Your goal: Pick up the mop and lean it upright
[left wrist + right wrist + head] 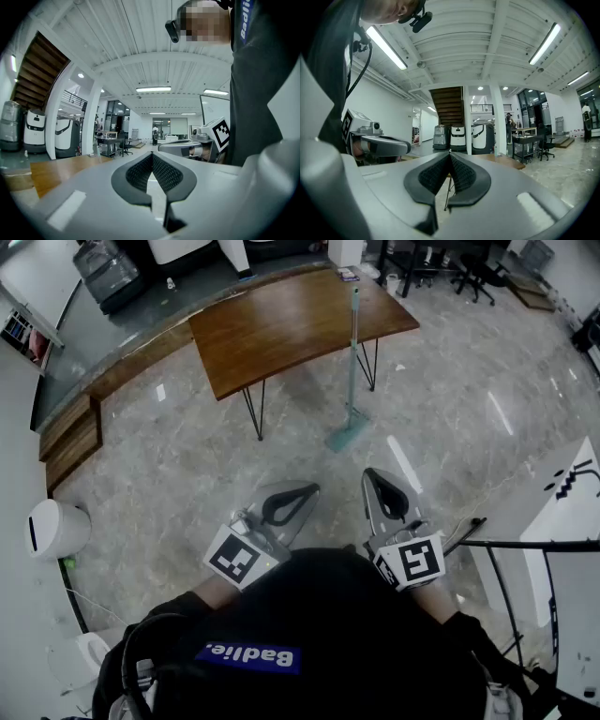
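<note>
Well beyond left tongs (pixel 309 491) and right tongs (pixel 372 476), the mop (pixel 352 362) stands upright.

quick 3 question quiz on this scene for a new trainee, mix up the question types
1. True or false: the mop lies flat on the floor.
2. What does the mop's handle lean against?
3. Fill in: the left hand-held gripper and the right hand-held gripper are both ___ and hold nothing.

Key
1. False: it stands upright, with its head on the floor.
2. The wooden table.
3. Shut.
</note>
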A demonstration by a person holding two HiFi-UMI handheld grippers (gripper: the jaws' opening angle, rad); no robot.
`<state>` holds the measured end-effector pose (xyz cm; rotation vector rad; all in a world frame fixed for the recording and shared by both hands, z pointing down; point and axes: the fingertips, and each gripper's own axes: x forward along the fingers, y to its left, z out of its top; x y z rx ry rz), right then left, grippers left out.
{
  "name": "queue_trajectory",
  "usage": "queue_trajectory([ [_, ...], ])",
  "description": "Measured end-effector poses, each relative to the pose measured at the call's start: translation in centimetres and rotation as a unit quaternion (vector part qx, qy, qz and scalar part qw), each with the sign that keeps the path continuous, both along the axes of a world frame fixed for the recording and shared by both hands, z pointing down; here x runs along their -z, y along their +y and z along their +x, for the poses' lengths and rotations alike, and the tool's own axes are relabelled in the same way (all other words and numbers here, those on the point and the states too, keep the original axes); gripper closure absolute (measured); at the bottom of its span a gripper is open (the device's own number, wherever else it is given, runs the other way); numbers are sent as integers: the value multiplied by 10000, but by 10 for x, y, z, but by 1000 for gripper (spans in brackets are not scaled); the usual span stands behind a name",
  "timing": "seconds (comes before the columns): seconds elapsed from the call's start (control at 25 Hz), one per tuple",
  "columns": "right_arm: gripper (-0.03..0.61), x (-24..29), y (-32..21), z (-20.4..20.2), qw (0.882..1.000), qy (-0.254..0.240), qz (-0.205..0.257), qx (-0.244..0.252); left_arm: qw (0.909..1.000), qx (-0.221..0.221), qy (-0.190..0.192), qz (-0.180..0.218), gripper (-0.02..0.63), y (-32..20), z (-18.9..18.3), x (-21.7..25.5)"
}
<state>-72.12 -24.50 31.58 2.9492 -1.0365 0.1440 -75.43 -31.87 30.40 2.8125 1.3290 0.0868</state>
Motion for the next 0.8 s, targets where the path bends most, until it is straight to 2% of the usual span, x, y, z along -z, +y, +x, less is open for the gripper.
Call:
queue_trajectory([
  [0.28, 577, -4, 9, 1, 10000, -35, -57, 64, 10000, -34, -49, 45, 595, 14, 2, -5],
  [0.52, 575, -3, 21, 6, 9996, -1, 273, 124, 9999, -44, -114, 108, 595, 27, 9, -11],
  [0.8, 575, -12, 57, 14, 9990, -99, 416, 131, 9997, -12, -128, 209, 595, 62, 22, -11],
])
